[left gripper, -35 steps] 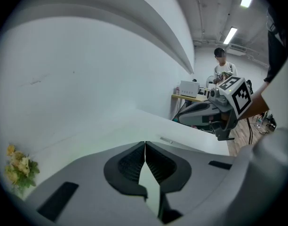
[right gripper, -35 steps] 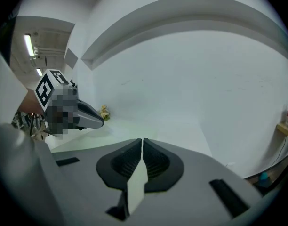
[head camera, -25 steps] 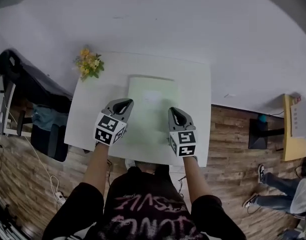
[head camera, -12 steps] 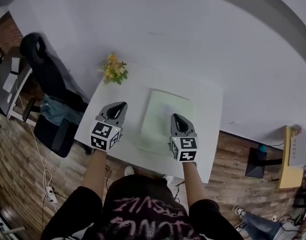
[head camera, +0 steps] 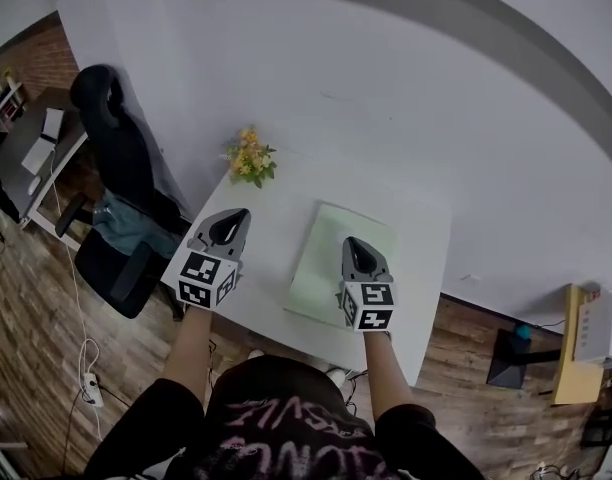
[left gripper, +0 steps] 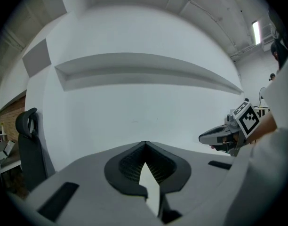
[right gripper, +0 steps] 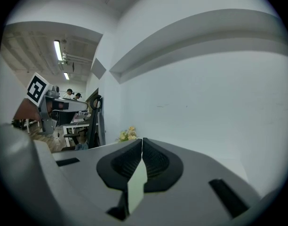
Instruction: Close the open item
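A pale green folder [head camera: 341, 258] lies flat and closed on the white table [head camera: 426, 268]. My left gripper [head camera: 229, 228] hovers over the bare table top to the left of the folder, jaws shut with nothing between them. Over the folder's near right part my right gripper [head camera: 358, 256] is held, also shut and empty. In the left gripper view the jaw tips [left gripper: 144, 144] meet and point at the white wall, with the right gripper [left gripper: 224, 134] at the side. The right gripper view shows its own tips [right gripper: 142, 140] closed, and a green sliver of the folder [right gripper: 136, 187] below them.
A small bunch of yellow flowers [head camera: 251, 158] stands at the table's far left corner. A black office chair [head camera: 116, 158] sits left of the table, with a desk [head camera: 36, 143] beyond it. A white wall rises behind the table. A yellow stand [head camera: 576, 343] is on the wooden floor at right.
The head view has swung and pulled back, so the table looks smaller and turned. Both grippers stay shut; the left one now sits further left of the folder.
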`<state>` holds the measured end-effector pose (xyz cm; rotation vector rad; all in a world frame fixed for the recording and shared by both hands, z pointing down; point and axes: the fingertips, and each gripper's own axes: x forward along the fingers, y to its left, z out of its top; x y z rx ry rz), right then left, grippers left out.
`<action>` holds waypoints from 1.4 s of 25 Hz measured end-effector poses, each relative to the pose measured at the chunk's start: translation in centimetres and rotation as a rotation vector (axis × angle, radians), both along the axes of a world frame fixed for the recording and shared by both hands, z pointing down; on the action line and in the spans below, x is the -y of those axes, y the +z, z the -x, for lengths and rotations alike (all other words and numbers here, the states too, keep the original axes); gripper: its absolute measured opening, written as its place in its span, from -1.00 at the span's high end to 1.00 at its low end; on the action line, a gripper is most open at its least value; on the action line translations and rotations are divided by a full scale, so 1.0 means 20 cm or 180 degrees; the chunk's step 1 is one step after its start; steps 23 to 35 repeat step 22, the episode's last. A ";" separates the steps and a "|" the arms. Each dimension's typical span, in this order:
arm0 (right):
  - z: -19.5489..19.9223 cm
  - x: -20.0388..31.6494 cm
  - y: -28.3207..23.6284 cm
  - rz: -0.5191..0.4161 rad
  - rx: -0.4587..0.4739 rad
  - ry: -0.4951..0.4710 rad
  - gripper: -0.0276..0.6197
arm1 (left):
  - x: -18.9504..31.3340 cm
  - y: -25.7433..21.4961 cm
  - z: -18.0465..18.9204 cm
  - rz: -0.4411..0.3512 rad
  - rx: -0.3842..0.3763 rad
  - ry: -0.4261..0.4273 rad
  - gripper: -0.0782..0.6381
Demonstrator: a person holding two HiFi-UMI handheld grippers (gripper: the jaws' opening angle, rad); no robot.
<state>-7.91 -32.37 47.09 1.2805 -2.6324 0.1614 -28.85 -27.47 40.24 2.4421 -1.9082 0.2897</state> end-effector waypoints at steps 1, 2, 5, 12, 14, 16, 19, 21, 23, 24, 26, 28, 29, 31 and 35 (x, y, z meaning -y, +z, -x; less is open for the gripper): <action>0.01 0.00 -0.01 -0.0007 0.0011 -0.0005 0.84 | -0.01 -0.02 0.01 -0.0022 -0.0005 -0.0024 0.74; 0.02 -0.01 -0.02 -0.0016 0.0019 -0.0012 0.84 | -0.02 -0.03 0.03 -0.0044 -0.0007 -0.0047 0.74; 0.03 -0.01 -0.07 -0.0053 0.0033 -0.0031 0.84 | -0.05 -0.08 0.05 -0.0108 -0.0013 -0.0088 0.74; 0.06 0.01 -0.14 -0.0117 0.0076 -0.0078 0.84 | -0.09 -0.18 0.09 -0.0240 -0.0001 -0.0149 0.74; 0.08 0.01 -0.16 -0.0137 0.0068 -0.0104 0.84 | -0.09 -0.19 0.10 -0.0264 0.0009 -0.0175 0.74; 0.09 0.03 -0.18 -0.0160 0.0064 -0.0123 0.84 | -0.10 -0.21 0.11 -0.0275 0.0018 -0.0201 0.74; 0.09 0.05 -0.22 -0.0198 0.0058 -0.0144 0.84 | -0.09 -0.21 0.12 -0.0284 0.0010 -0.0227 0.74; 0.09 0.07 -0.23 -0.0220 0.0059 -0.0150 0.84 | -0.09 -0.21 0.13 -0.0283 0.0013 -0.0237 0.74; 0.09 0.07 -0.24 -0.0229 0.0059 -0.0152 0.84 | -0.09 -0.21 0.13 -0.0281 0.0017 -0.0242 0.74; 0.09 0.07 -0.24 -0.0229 0.0059 -0.0152 0.84 | -0.09 -0.21 0.13 -0.0281 0.0017 -0.0242 0.74; 0.09 0.07 -0.24 -0.0229 0.0059 -0.0152 0.84 | -0.09 -0.21 0.13 -0.0281 0.0017 -0.0242 0.74; 0.09 0.07 -0.24 -0.0229 0.0059 -0.0152 0.84 | -0.09 -0.21 0.13 -0.0281 0.0017 -0.0242 0.74; 0.09 0.07 -0.24 -0.0229 0.0059 -0.0152 0.84 | -0.09 -0.21 0.13 -0.0281 0.0017 -0.0242 0.74; 0.09 0.07 -0.24 -0.0229 0.0059 -0.0152 0.84 | -0.09 -0.21 0.13 -0.0281 0.0017 -0.0242 0.74; 0.09 0.07 -0.24 -0.0229 0.0059 -0.0152 0.84 | -0.09 -0.21 0.13 -0.0281 0.0017 -0.0242 0.74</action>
